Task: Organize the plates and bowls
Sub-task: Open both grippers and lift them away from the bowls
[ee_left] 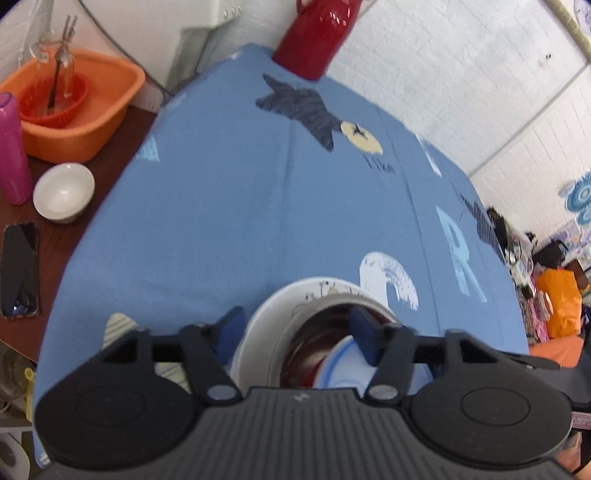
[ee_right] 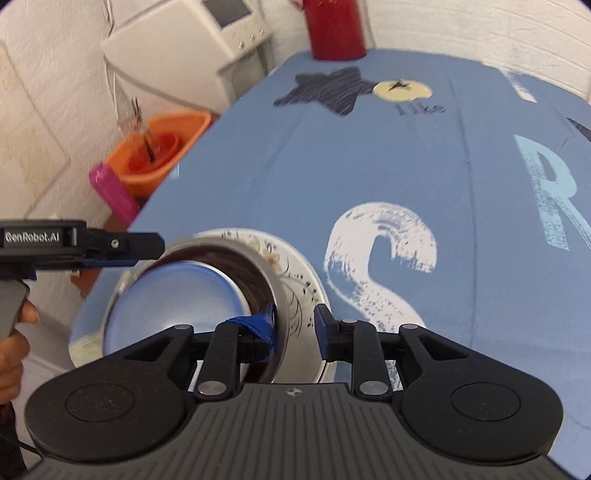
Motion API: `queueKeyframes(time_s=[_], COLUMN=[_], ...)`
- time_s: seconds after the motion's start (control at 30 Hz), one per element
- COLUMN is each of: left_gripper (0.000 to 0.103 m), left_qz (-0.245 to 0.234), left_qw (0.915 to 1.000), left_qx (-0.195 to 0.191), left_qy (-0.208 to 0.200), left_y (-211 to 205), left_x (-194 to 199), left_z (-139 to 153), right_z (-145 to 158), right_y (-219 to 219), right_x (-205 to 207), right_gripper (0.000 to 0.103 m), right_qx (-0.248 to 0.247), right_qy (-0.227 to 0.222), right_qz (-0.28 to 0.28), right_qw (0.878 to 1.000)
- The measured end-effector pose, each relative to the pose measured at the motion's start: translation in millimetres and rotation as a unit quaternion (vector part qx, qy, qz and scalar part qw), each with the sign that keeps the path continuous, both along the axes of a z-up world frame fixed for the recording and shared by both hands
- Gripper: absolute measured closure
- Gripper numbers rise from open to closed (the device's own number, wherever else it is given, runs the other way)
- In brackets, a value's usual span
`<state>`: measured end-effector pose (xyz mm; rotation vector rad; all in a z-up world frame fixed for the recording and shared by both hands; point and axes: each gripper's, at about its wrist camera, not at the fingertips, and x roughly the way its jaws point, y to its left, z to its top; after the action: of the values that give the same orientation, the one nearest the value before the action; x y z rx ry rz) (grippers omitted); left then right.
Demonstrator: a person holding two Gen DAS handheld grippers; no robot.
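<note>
A white floral plate (ee_right: 295, 266) lies on the blue tablecloth (ee_right: 406, 166) near its front left corner. On it stands a steel bowl (ee_right: 264, 275) with a pale blue-and-white bowl (ee_right: 177, 306) nested inside. My right gripper (ee_right: 293, 330) is open and straddles the steel bowl's near wall, one finger inside and one outside over the plate. In the left wrist view the same plate (ee_left: 266, 321), steel bowl (ee_left: 332, 301) and blue bowl (ee_left: 343, 365) sit between the wide-apart fingers of my open left gripper (ee_left: 298, 334). That left gripper (ee_right: 147, 251) reaches the bowl's far rim from the left.
A small white bowl (ee_left: 62, 192), a phone (ee_left: 20, 269), a pink bottle (ee_left: 11, 147) and an orange basin (ee_left: 74, 103) holding a red colander and a glass bottle sit on the brown side table. A red jug (ee_left: 317, 33) stands at the cloth's far edge. A hand (ee_right: 14, 332) holds the left gripper.
</note>
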<state>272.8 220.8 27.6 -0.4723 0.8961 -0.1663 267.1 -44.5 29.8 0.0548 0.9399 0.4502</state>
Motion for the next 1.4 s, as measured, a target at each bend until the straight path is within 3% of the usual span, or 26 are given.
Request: queueKeyframes(time_s=[0.1,0.23,0.3,0.47,0.6,0.87,1.0,1.1,1.13,1.2,1.4], left_gripper=[0.042,0.042,0.042,0.042,0.042,0.041,0.041,0.04,0.04,0.04,0.04], left_qz=[0.007,0.012,0.014,0.002,-0.006,-0.023,-0.03,-0.024,-0.025,-0.033,-0.041], left_qw=[0.9994,0.9994,0.999,0.9967,0.9934,0.9812,0.9752,0.974,0.9741,0.9729,0.9664], left_qx=[0.024,0.01,0.021,0.05,0.07,0.122,0.132,0.116,0.115,0.12,0.149], left_qy=[-0.023,-0.03,-0.037,-0.064,-0.091,-0.148,-0.175,-0.193,-0.193,-0.195,-0.206], left_y=[0,-2,-10,-40,-65,-120,-150,-172,-178,-191,-211], left_x=[-4,-8,-12,-22,-29,-48,-59,-69,-72,-80,-103], left_z=[7,10,12,23,34,54,59,58,58,57,54], right_z=[10,15,13,5,3,-11,-2,3,3,7,10], right_y=[-12,-23,-27,-30,-49,-83,-94,-102,-106,-108,-127], right_x=[-10,-22,-26,-34,-43,-52,-66,-84,-90,-98,-121], right_gripper=[0.095,0.094,0.093,0.092,0.091,0.09,0.089,0.088,0.088,0.087,0.085], right_qx=[0.025,0.044,0.042,-0.018,0.036,0.076,0.069,0.081,0.086,0.067,0.051], right_qy=[-0.032,-0.059,-0.057,-0.061,-0.056,-0.018,-0.077,-0.116,-0.119,-0.125,-0.157], right_qz=[-0.024,-0.039,-0.052,-0.075,-0.078,-0.116,-0.182,-0.252,-0.263,-0.252,-0.304], right_qw=[0.999,0.996,0.996,0.995,0.995,0.99,0.978,0.957,0.953,0.957,0.938])
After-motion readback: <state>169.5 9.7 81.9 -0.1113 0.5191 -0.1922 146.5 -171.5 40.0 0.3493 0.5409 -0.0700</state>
